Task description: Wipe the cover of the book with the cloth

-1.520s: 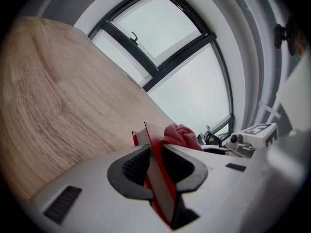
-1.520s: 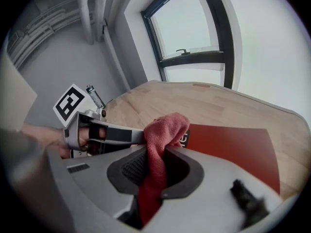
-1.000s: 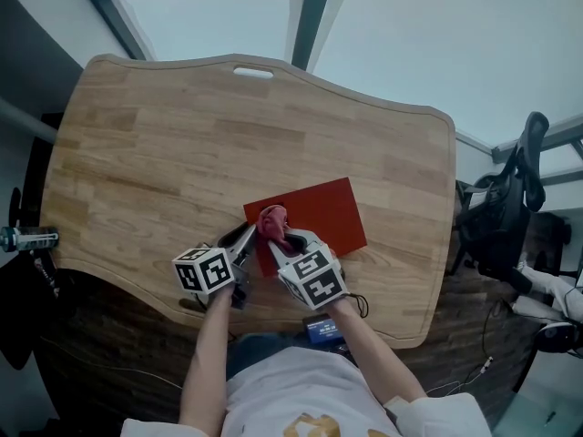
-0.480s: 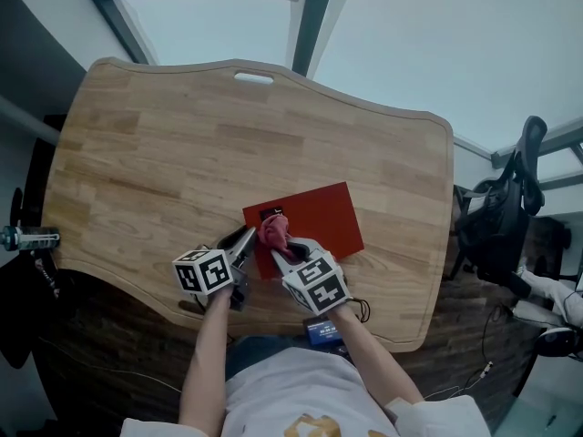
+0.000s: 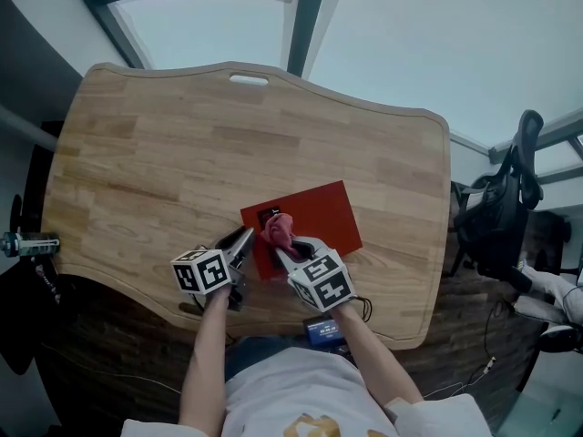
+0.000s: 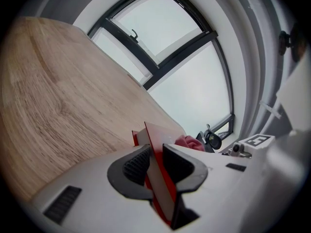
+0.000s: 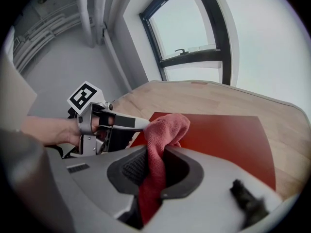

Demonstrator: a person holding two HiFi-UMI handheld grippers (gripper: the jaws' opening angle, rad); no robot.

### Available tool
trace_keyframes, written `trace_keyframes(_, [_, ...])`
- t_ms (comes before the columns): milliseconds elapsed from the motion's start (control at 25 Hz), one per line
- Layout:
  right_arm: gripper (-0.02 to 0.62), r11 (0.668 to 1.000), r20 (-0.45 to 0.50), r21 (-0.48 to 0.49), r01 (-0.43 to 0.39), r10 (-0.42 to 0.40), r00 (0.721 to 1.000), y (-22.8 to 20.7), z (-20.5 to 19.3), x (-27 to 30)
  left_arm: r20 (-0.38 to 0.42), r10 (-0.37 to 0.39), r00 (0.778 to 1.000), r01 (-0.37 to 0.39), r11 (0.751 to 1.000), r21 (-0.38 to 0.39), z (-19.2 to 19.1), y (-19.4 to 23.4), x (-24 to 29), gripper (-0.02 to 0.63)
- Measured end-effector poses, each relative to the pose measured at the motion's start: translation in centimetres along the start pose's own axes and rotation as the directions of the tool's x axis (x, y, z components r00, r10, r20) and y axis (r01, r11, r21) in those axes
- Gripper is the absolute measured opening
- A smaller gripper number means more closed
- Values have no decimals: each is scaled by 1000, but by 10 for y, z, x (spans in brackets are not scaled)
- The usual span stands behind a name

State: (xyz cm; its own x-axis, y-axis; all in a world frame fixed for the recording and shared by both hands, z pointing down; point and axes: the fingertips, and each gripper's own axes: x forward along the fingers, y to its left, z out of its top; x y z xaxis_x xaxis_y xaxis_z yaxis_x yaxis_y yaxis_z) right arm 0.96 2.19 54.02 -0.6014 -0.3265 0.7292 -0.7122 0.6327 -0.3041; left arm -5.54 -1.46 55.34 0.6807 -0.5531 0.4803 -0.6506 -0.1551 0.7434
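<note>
Nearest your body, your left gripper (image 5: 242,240) pinches the red book (image 5: 319,211) by its left edge. Just beyond, your right gripper (image 5: 281,248) clamps the pink cloth (image 5: 279,228) over the cover. The book lies flat near the table's (image 5: 164,153) front edge, its long axis left-to-right, the right end angled away.

Wooden table (image 5: 182,144), red book (image 5: 319,212) on it, pink cloth (image 5: 279,228) on cover

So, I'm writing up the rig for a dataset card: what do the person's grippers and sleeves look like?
Both the left gripper and right gripper have pale grey moulded bodies, with dark ribbed pads inside the fingers. Each carries a white cube printed with black square markers. The person wears a white short-sleeved top.
</note>
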Motion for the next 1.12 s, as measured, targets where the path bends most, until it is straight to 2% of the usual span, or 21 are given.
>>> trace_keyframes(280, [74,996,20,73,52,-53,998,-24,-5,-13,-1,-6,1000,6,1000,0,0,-1,1,91])
trace_keyframes(560, [72,988,41,139,69,-75,996,-40,-8,-22,-2,-12,1000,12,1000,0,0,-1,1,91])
trace_keyframes(1120, [72,975,46,186,122,-133,990,-73,-12,-38,-7,-11,1000,11,1000,13,0,0,1,91])
